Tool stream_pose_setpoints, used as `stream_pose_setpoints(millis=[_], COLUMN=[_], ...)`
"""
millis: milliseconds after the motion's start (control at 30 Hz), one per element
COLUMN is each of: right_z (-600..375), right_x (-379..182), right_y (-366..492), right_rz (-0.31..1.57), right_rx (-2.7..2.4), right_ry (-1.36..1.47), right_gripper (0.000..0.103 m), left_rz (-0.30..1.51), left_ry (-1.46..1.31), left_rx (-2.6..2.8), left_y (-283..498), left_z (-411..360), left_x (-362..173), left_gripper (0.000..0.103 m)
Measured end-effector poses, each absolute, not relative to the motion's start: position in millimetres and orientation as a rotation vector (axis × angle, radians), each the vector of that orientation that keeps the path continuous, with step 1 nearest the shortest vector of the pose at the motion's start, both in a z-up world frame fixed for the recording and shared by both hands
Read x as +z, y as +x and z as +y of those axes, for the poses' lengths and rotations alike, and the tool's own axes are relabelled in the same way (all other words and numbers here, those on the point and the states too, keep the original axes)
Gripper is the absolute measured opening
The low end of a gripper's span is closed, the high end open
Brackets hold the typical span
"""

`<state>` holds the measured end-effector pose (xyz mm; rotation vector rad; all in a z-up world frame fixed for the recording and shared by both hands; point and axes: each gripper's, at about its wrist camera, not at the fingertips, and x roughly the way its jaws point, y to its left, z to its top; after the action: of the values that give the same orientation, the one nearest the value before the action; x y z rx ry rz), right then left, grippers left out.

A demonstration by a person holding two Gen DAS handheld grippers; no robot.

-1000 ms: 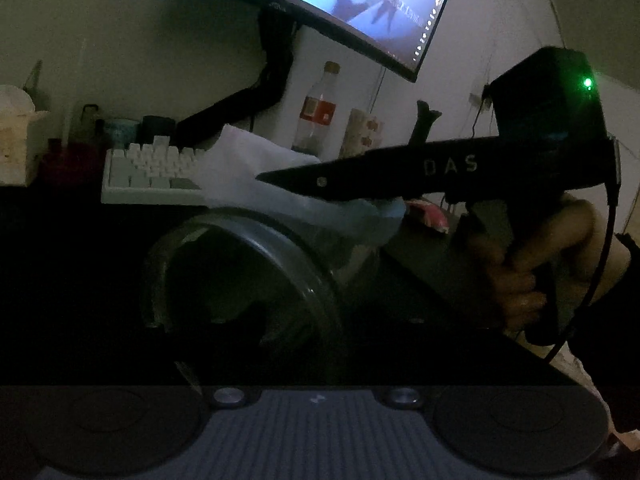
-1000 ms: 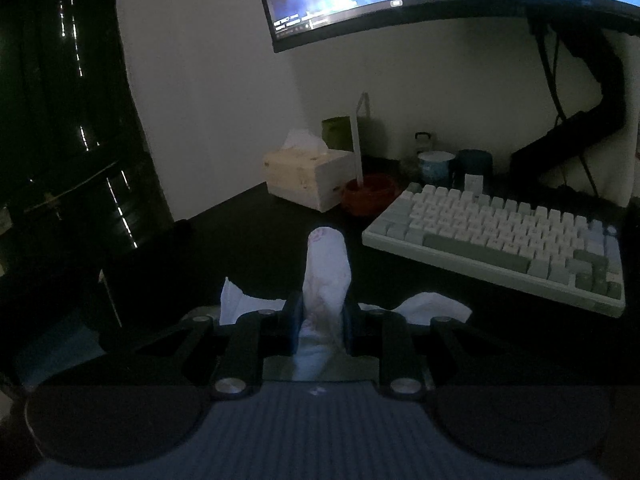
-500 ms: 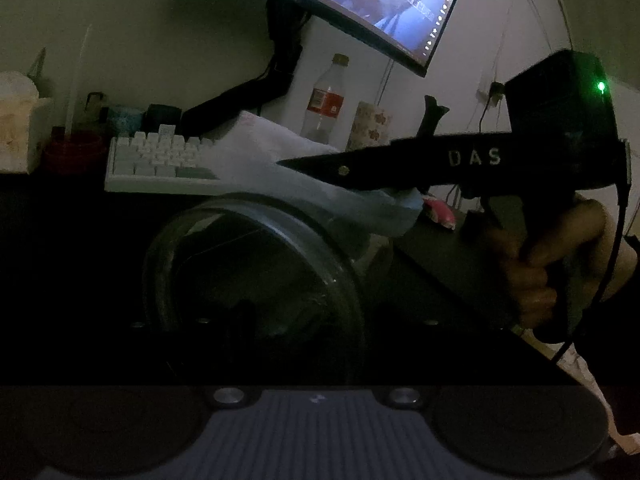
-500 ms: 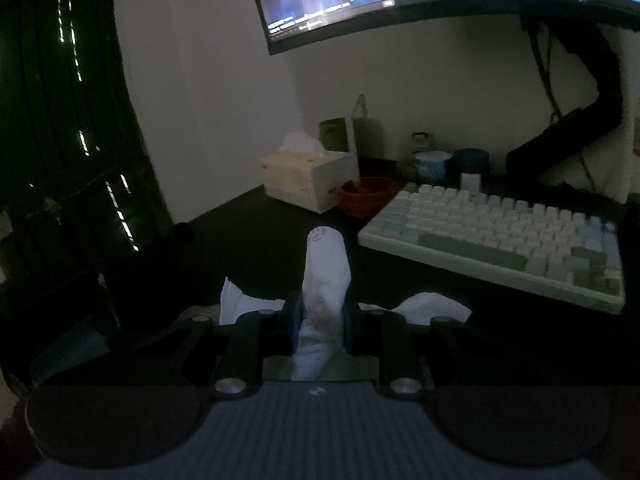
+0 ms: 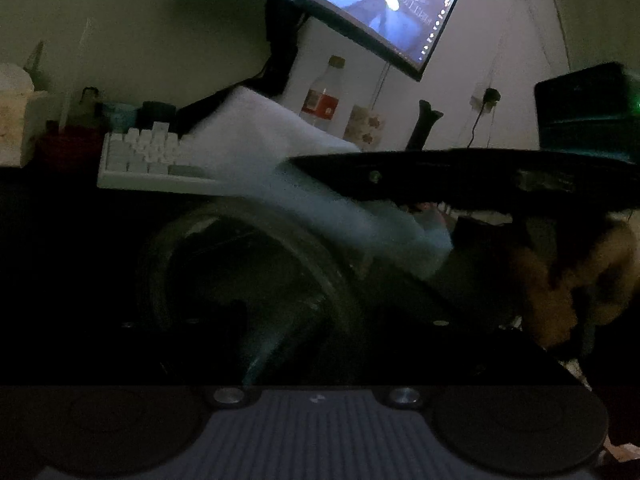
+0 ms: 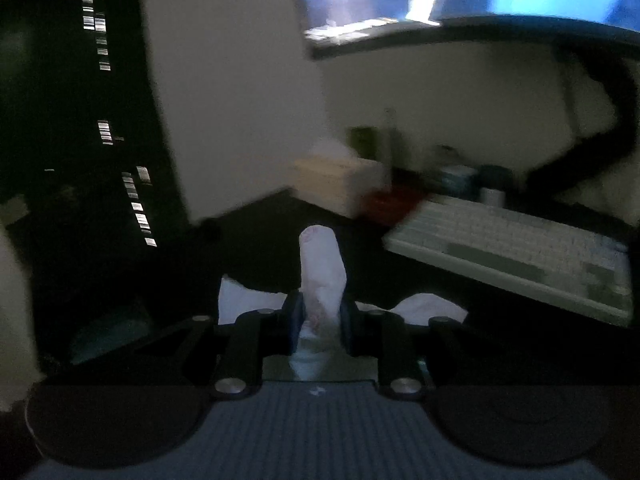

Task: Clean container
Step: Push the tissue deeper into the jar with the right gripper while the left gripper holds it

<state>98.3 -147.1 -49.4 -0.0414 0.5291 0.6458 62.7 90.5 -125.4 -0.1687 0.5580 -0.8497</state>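
A big screen [image 5: 360, 12] is glowing at the top of the left view. A white keyboard [image 6: 516, 256] is sitting at the middle right of the right view. Low in the middle of the left view, the clear container [image 5: 248, 288] is tipping its open mouth toward the camera, likely so it can be wiped inside. The left gripper is probably holding it, but its fingers are too dark to tell. The right gripper [image 6: 320, 318] is squeezing a white tissue [image 6: 322, 268], which is sticking out ready to rub the container's rim.

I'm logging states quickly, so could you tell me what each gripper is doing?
Left gripper: cannot be told; its fingers are lost in the dark.
Right gripper: closed on the tissue.
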Motion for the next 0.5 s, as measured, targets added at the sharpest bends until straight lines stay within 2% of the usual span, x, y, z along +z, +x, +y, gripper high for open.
stream_pose_setpoints(millis=[67,133,367,500], right_z=[-166.9,-178.3,-120.5,-125.1], right_x=[-48.8,-45.2,-39.1,-40.9], right_y=[116.5,126.1,83.2,93.9], right_rz=[0.589,0.649,0.660,0.633], right_rx=[0.550,0.512,0.748,0.657], right_ry=[-0.003,0.052,-0.140,-0.157], right_gripper=[0.024,0.020,0.020,0.018], left_rz=[0.568,0.569,0.564,0.555], left_ry=[-0.156,-0.130,-0.102,-0.114], left_rx=[-0.857,-0.855,-0.815,-0.795], left_y=[62.4,60.5,59.4,60.5], left_z=[88.7,84.7,78.9,83.3], left_x=[-125.3,-124.8,-124.4,-123.6], left_gripper=[0.085,0.089,0.093,0.097])
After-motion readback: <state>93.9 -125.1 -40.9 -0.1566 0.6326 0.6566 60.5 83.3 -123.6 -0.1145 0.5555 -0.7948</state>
